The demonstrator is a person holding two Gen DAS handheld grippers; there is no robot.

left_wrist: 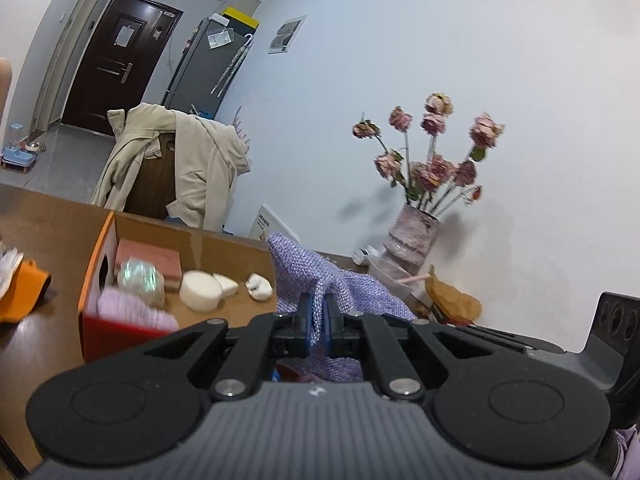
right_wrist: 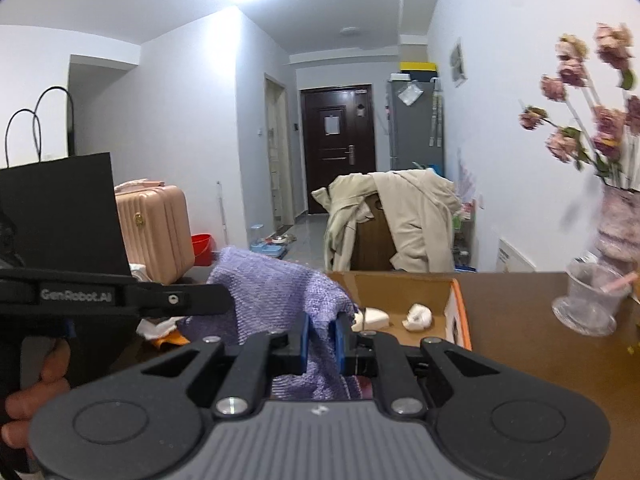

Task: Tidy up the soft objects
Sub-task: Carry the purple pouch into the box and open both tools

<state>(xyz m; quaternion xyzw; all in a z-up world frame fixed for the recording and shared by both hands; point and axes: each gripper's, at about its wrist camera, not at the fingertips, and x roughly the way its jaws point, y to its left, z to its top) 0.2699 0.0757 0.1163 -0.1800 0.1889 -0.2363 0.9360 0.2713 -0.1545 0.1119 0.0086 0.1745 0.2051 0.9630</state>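
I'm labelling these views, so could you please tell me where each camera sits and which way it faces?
Left wrist: on the left gripper, facing the box, vase and wall; the gripper is shut on the purple cloth.
Right wrist: on the right gripper, facing the door; a hand holds the left gripper.
Shared: cloth, box, coat-draped chair, vase.

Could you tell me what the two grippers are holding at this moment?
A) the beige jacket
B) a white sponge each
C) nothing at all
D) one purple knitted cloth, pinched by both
D: the left gripper and the right gripper are each shut on the purple knitted cloth, raised beside the cardboard box.
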